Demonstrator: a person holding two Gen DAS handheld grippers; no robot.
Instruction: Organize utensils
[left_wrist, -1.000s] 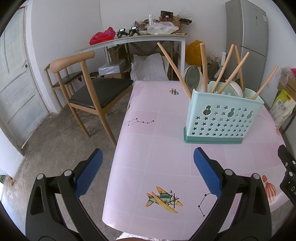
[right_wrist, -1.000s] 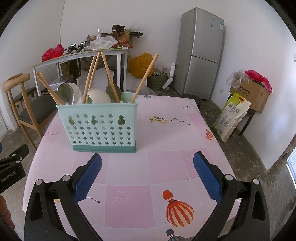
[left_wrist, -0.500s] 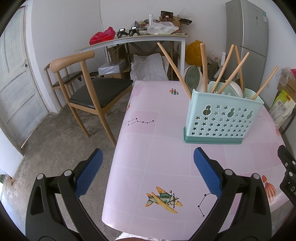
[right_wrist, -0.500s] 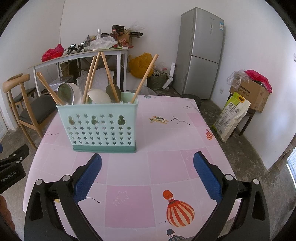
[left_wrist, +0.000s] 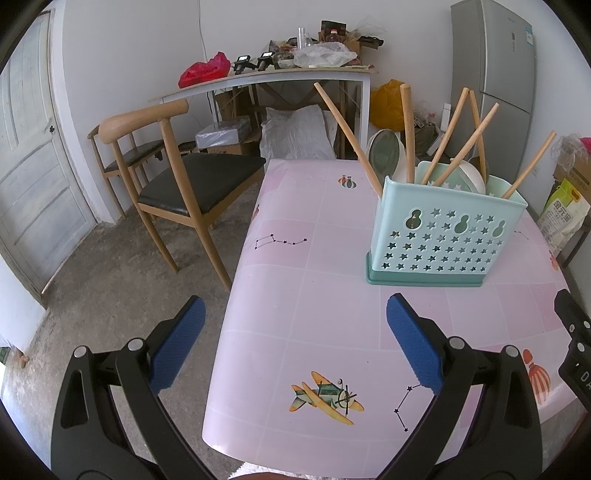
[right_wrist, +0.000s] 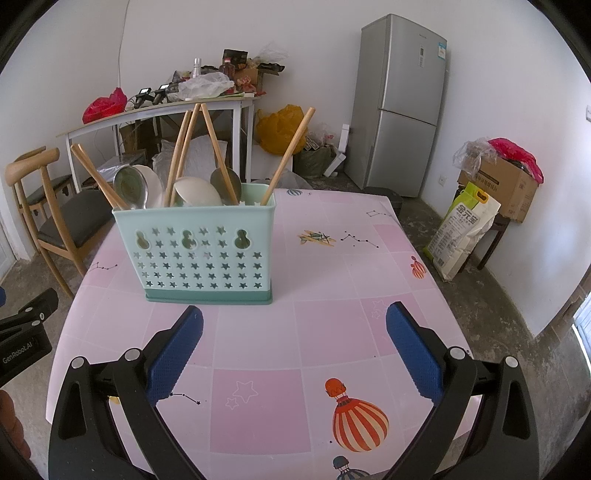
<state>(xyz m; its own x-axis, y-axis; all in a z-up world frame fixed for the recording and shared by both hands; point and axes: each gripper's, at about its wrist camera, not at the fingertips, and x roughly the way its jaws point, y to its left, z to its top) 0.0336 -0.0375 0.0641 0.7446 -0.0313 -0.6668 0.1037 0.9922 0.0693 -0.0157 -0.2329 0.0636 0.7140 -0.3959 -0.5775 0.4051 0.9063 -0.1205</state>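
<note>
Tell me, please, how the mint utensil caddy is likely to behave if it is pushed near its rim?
The utensil caddy looks like thin perforated plastic, so probably light. It stands tall on a narrow base, and the long wooden handles lean well above its rim, so a high push may tip it. Lower down, it would likely slide on the smooth tablecloth.
</note>
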